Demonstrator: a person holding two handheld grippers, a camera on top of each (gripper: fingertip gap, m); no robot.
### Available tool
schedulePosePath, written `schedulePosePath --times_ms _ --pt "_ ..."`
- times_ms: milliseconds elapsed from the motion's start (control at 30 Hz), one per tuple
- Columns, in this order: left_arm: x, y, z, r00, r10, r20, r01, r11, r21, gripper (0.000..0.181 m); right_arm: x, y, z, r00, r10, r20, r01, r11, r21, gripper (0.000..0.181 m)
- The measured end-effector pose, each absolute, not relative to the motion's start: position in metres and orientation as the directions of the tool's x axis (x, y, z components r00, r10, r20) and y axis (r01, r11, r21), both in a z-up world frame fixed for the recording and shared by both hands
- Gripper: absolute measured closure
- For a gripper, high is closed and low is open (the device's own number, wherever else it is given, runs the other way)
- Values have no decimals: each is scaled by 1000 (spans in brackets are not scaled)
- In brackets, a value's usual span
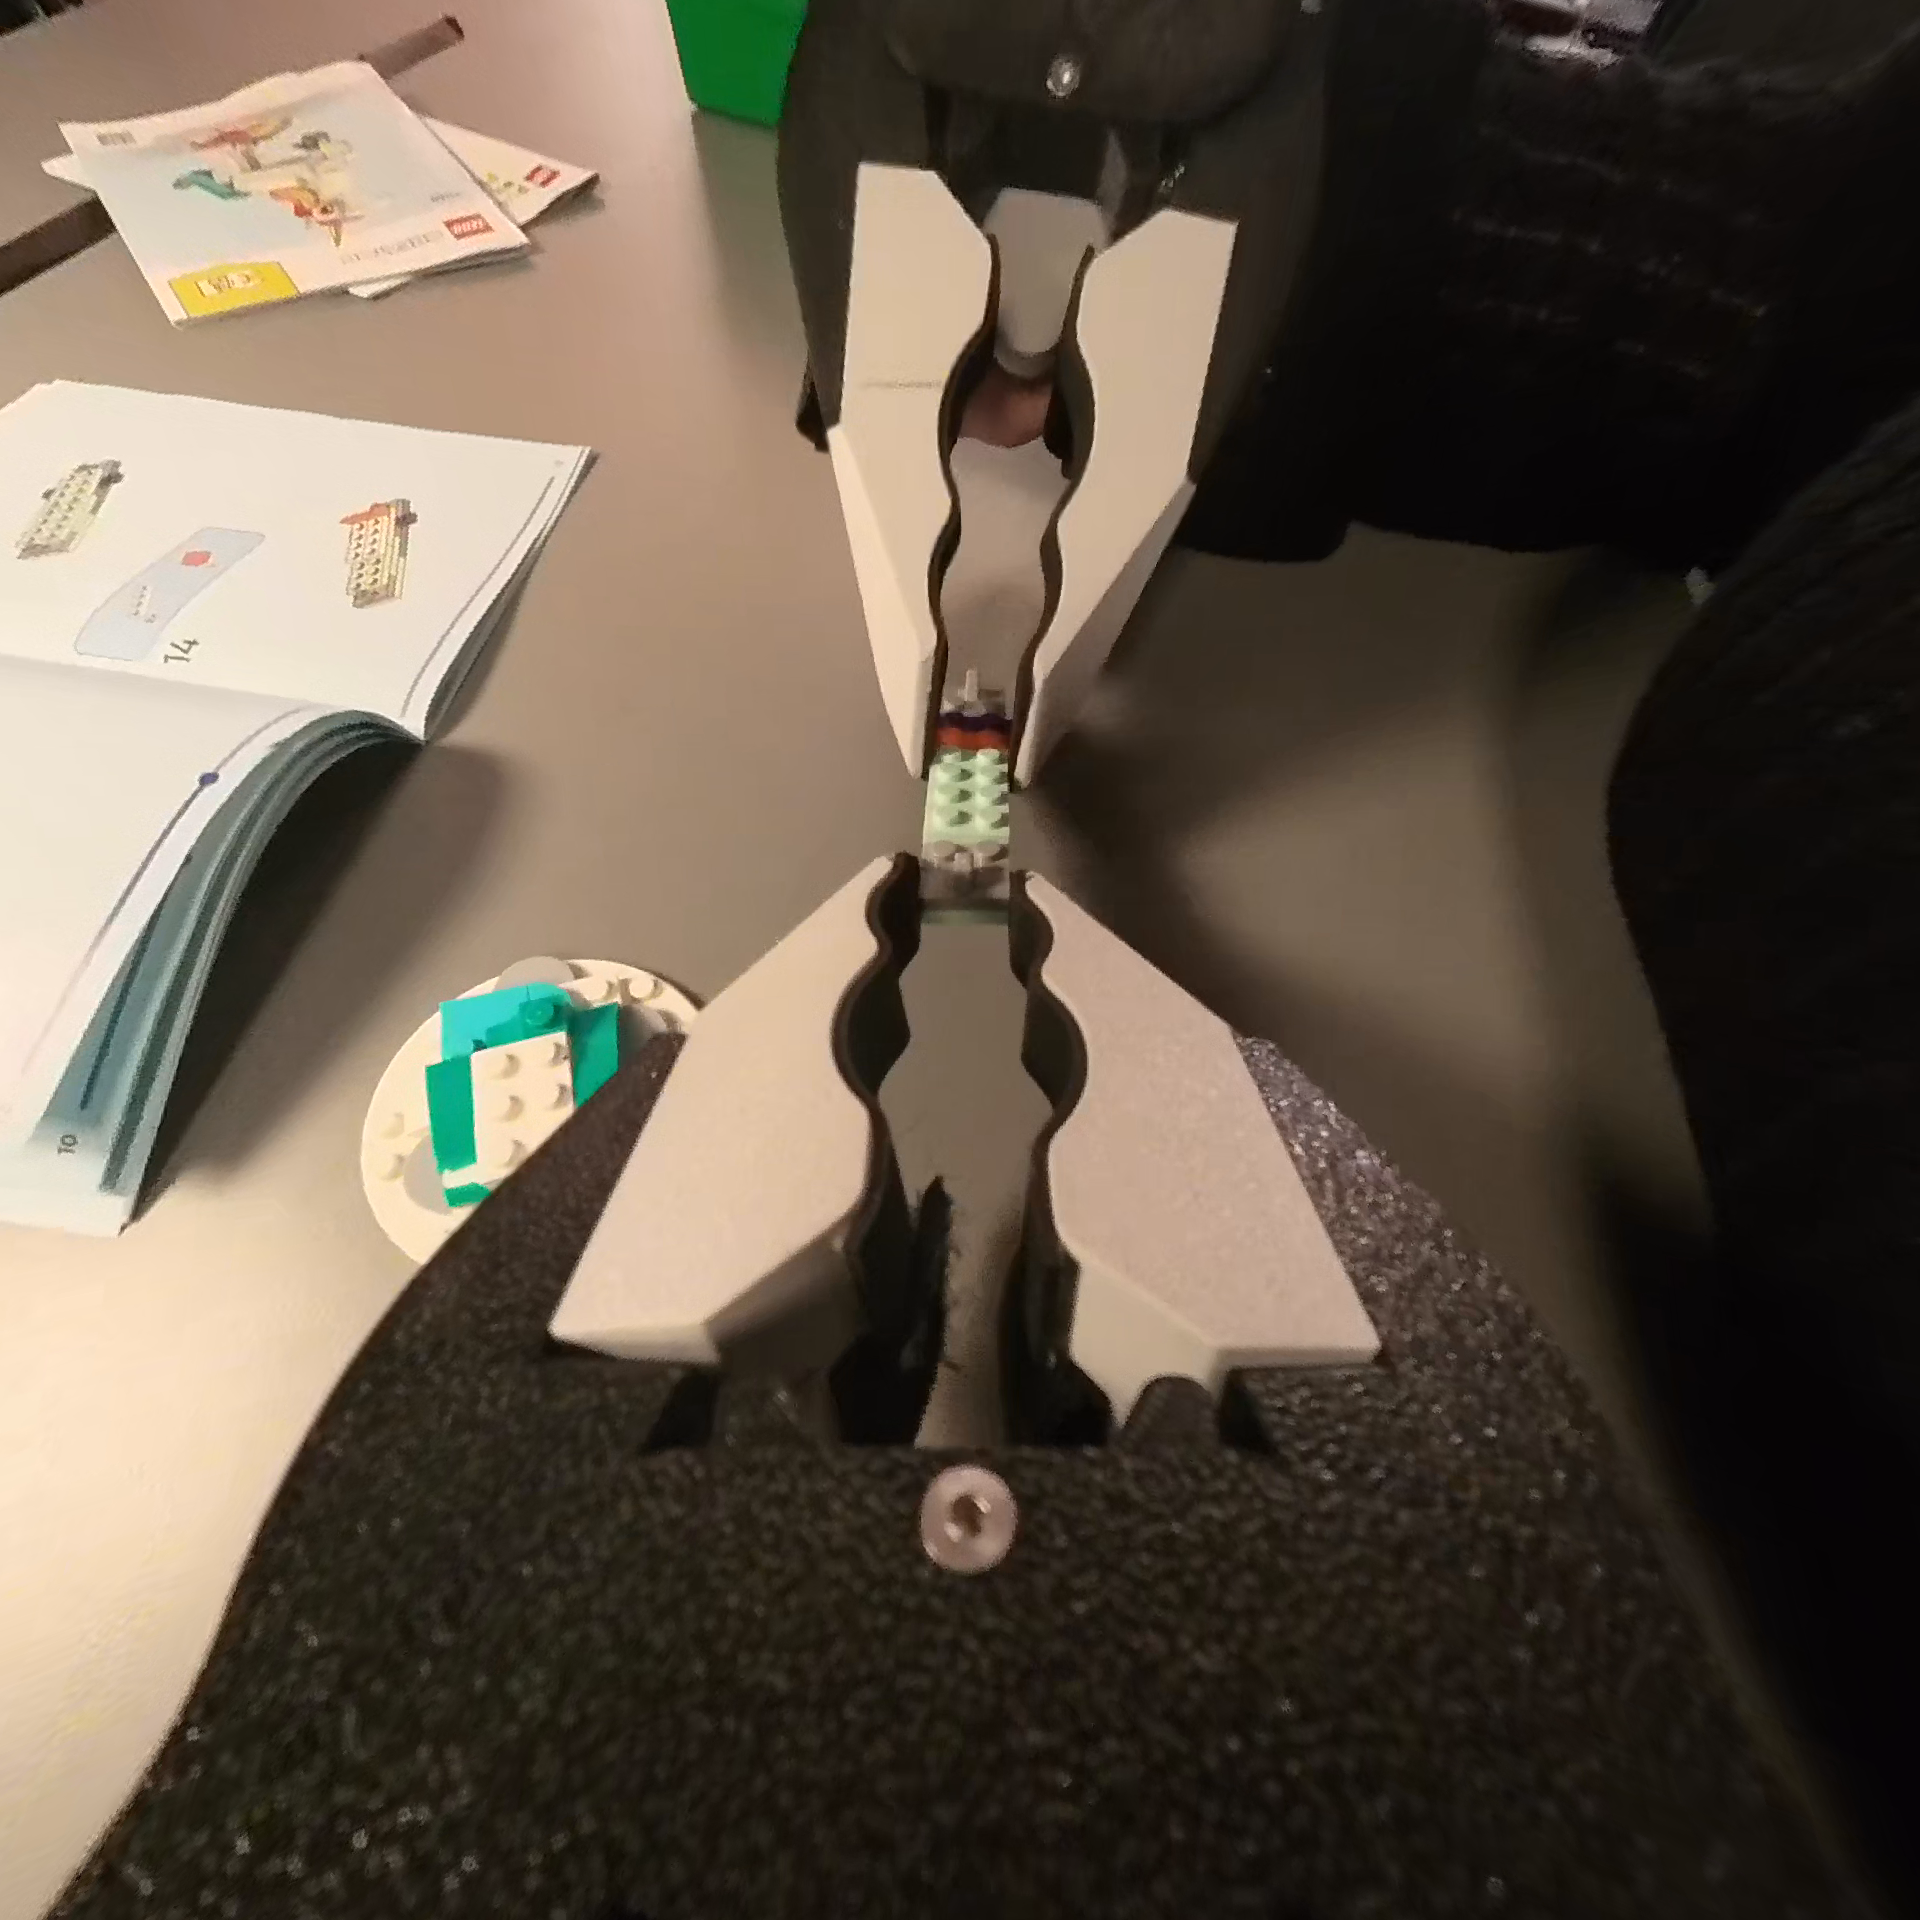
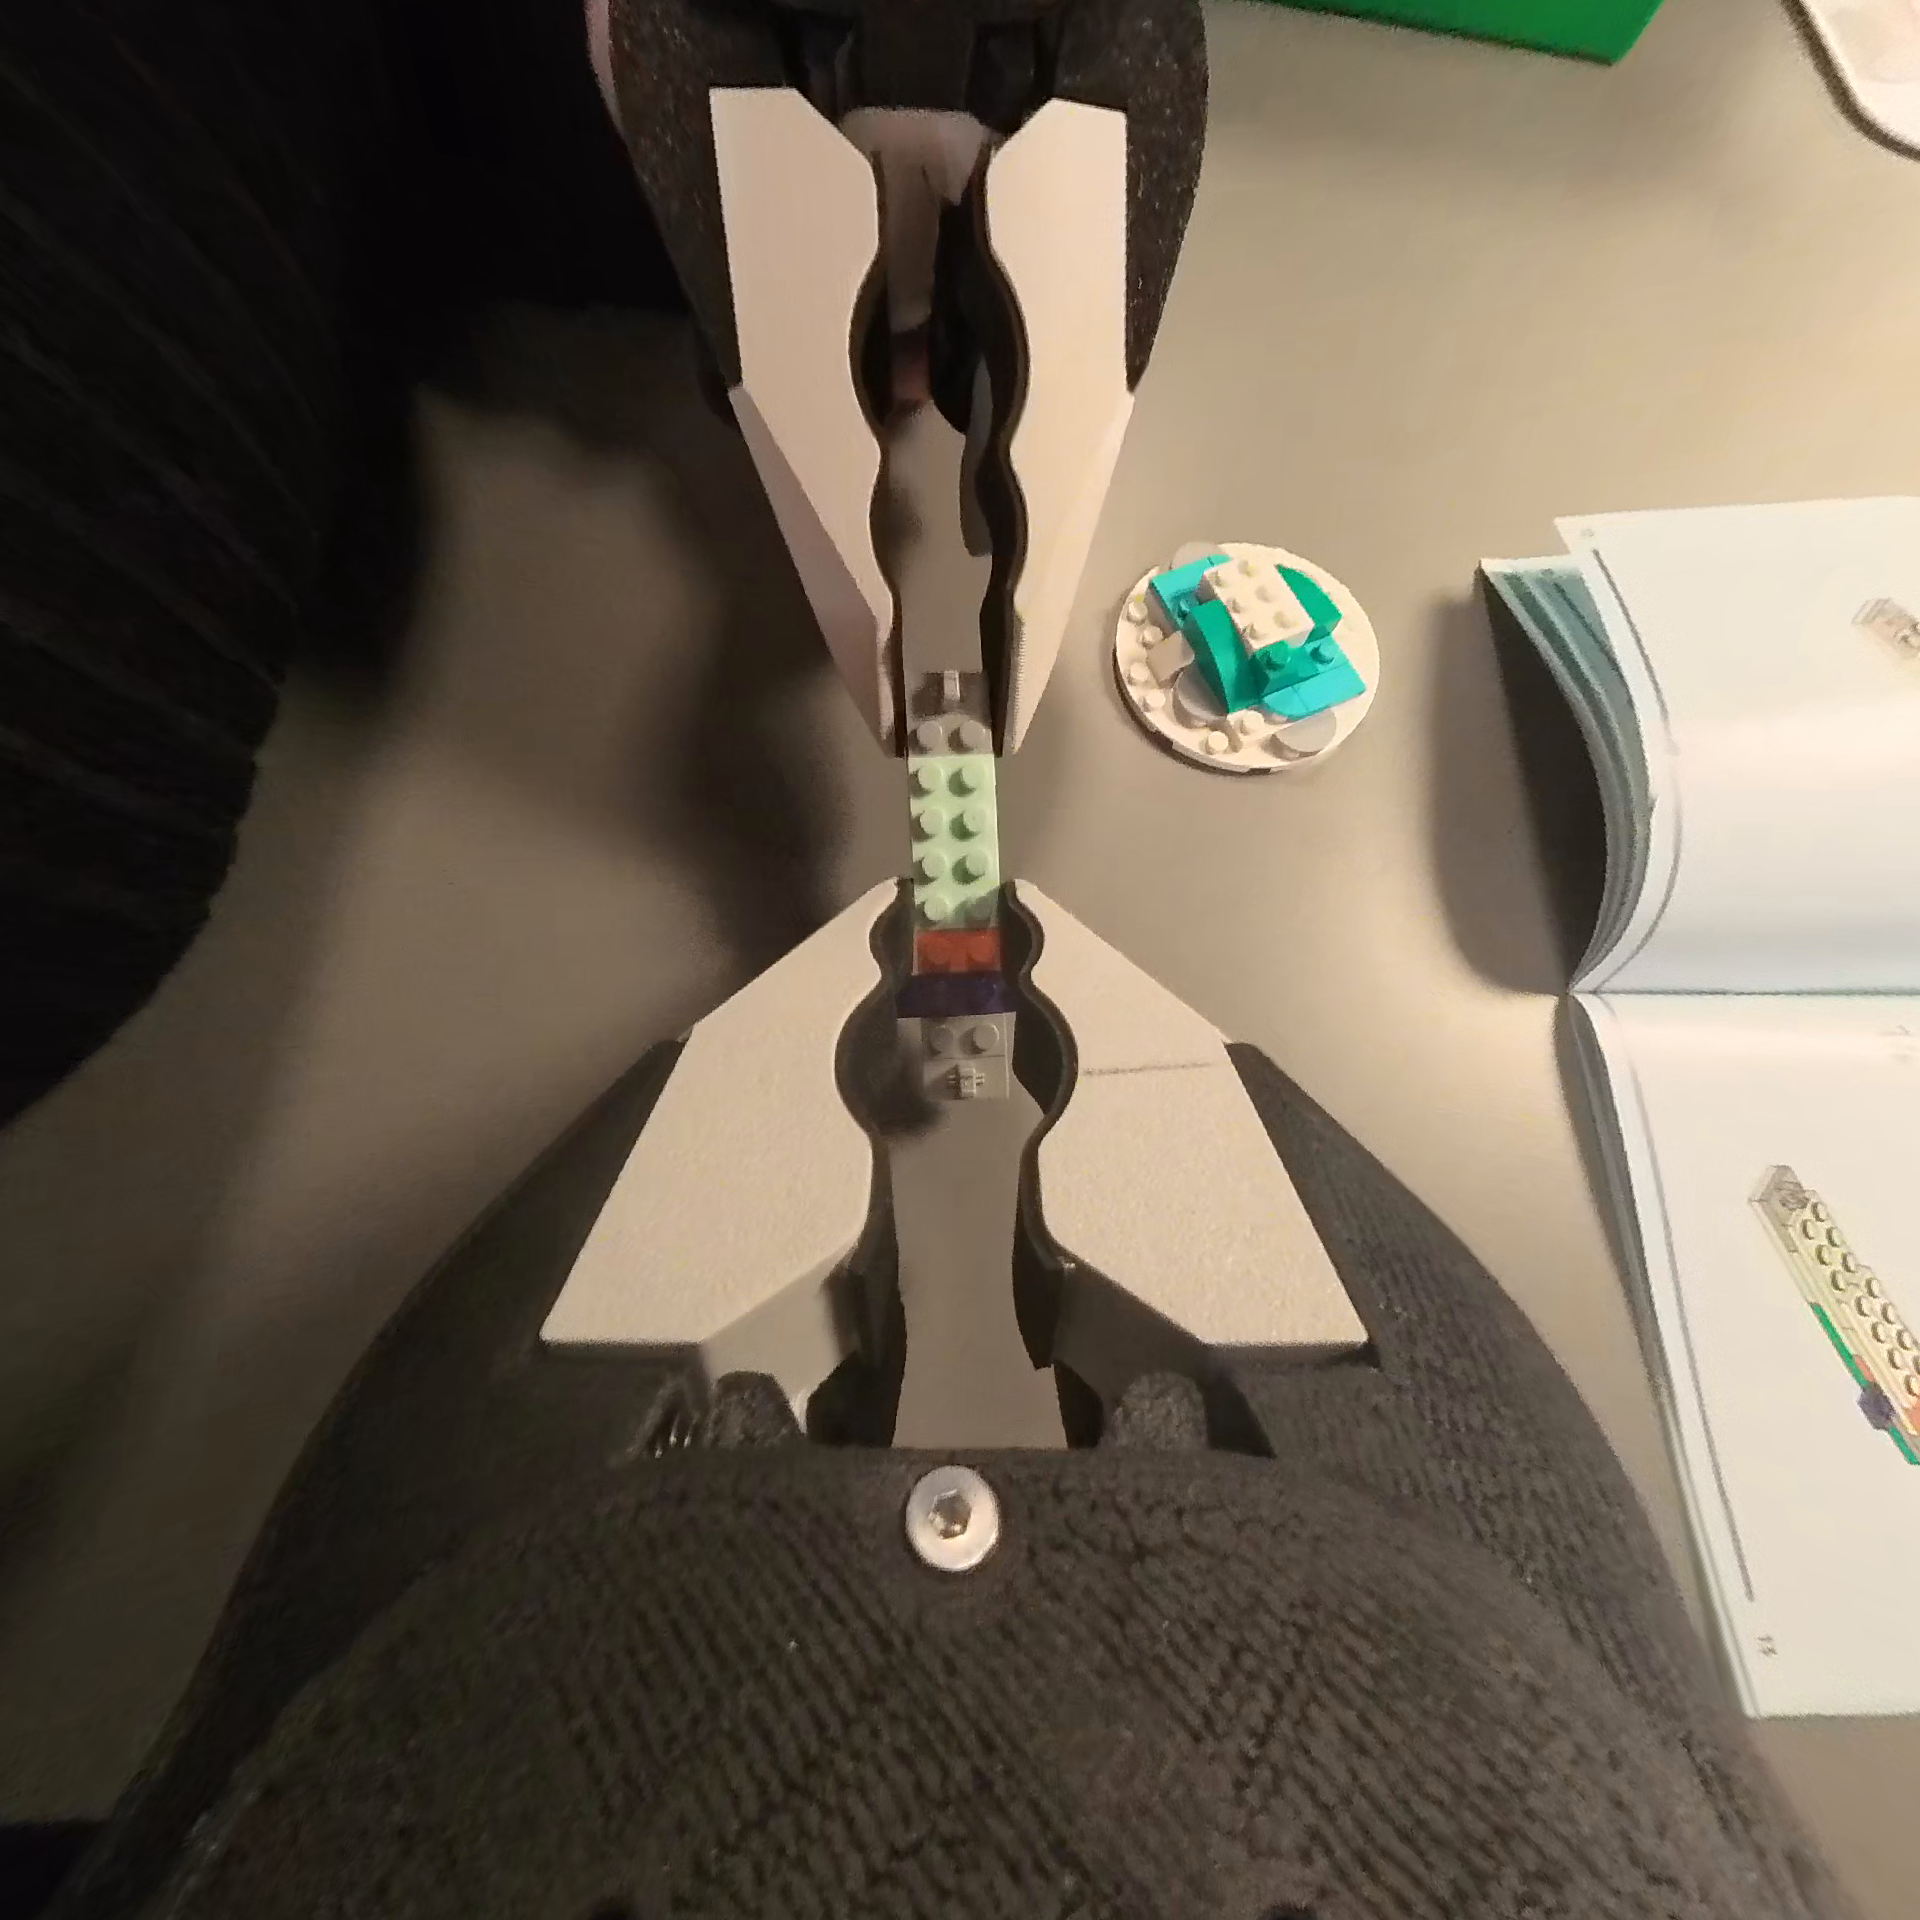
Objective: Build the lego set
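Observation:
A long thin lego strip (image 2: 954,831) is held level above the table between both grippers. It has a light green studded plate in the middle, grey ends, and red and purple pieces near one end. In the right wrist view my right gripper (image 2: 958,888) is shut on the red, purple and grey end. The left gripper (image 2: 953,743) faces it, shut on the other grey end. In the left wrist view my left gripper (image 1: 961,878) pinches the strip (image 1: 966,805), with the right gripper (image 1: 968,774) opposite.
A round white base with teal and white bricks (image 2: 1247,655) sits on the grey table (image 2: 1351,364), also in the left wrist view (image 1: 509,1091). An open instruction booklet (image 1: 208,623) lies beside it. Closed booklets (image 1: 301,197) and a green box (image 1: 738,52) lie farther off. A dark sleeve (image 1: 1766,831) is close. Less than 4 cm separates the two grippers' tips.

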State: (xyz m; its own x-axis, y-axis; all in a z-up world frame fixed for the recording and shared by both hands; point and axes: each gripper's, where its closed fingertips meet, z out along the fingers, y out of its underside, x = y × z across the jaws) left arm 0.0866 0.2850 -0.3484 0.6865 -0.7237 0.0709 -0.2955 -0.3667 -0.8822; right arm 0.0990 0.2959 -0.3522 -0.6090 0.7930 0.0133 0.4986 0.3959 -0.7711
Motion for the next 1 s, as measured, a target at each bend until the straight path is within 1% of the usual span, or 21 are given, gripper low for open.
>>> schedulePosePath --times_ms 433,667,1000 --pt "87 285 -354 687 -723 74 -319 -392 -863 166 99 296 -360 -609 793 8 521 407 -750 167" --pt "86 286 -345 688 -722 75 -280 -360 -890 167 97 295 -355 -609 793 19 517 415 -749 167" --pt "83 282 -335 693 -719 49 -274 -326 -905 167 94 293 -342 -608 794 35 507 421 -752 167"
